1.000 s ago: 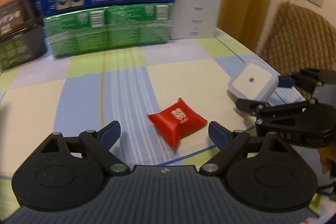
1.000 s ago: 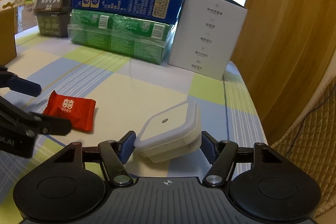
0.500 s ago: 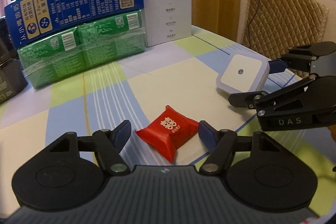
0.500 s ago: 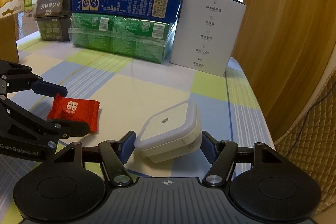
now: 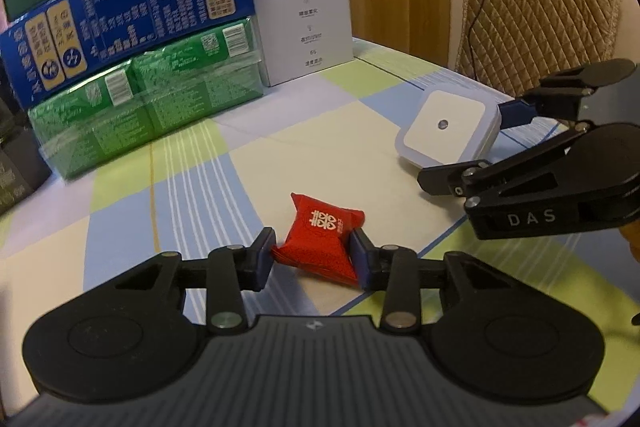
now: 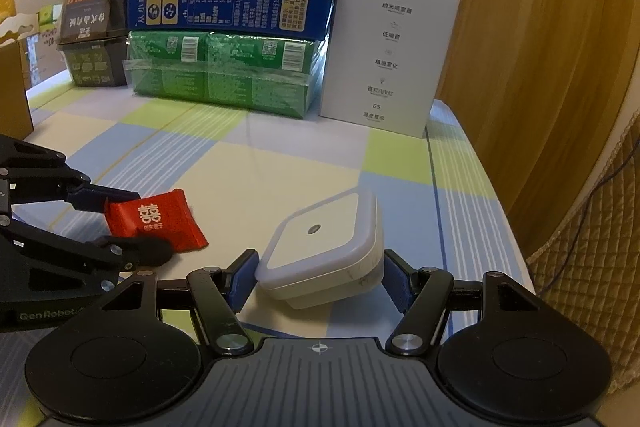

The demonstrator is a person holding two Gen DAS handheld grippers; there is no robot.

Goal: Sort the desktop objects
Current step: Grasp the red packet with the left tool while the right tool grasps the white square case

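Left gripper (image 5: 313, 259) clamps red candy packet (image 5: 323, 238); right gripper (image 6: 320, 277) clamps white night-light plug (image 6: 324, 247). Both grasped on tablecloth (image 5: 320, 147), neither sorted yet.

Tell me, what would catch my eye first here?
Probably the bright red packet near the front of the checked tablecloth, pinched by the left gripper. Beside it, the right gripper clasps a white square device. Behind them rises a stack of green and blue boxes.
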